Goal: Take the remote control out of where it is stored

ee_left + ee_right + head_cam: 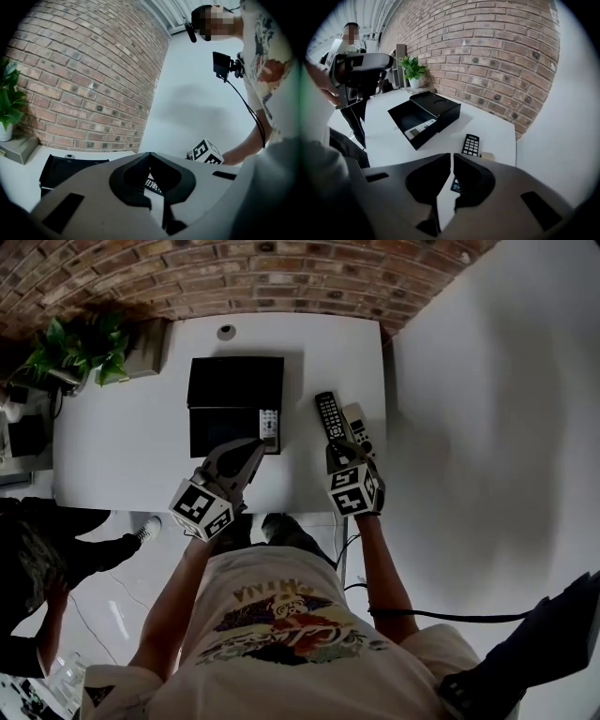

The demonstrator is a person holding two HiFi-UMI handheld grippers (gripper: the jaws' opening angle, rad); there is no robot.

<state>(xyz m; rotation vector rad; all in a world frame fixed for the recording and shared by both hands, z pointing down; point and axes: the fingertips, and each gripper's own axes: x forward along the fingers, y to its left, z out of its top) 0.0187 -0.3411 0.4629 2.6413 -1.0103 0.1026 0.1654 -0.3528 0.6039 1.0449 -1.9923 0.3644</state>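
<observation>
An open black box (234,381) stands on the white table (122,446), with a white remote (269,430) lying in its right side. In the right gripper view the box (440,110) shows that remote (421,128) at its near corner. A black remote (329,415) and a beige remote (358,430) lie on the table to the right of the box. My right gripper (339,448) hovers over their near ends, shut, nothing between its tips (452,157). My left gripper (251,448) is at the box's front edge, jaws together (150,157).
A potted plant (80,348) and a grey block (145,348) stand at the table's back left. A small round object (226,332) sits behind the box. Brick wall runs behind the table; a second person (37,559) stands at the left.
</observation>
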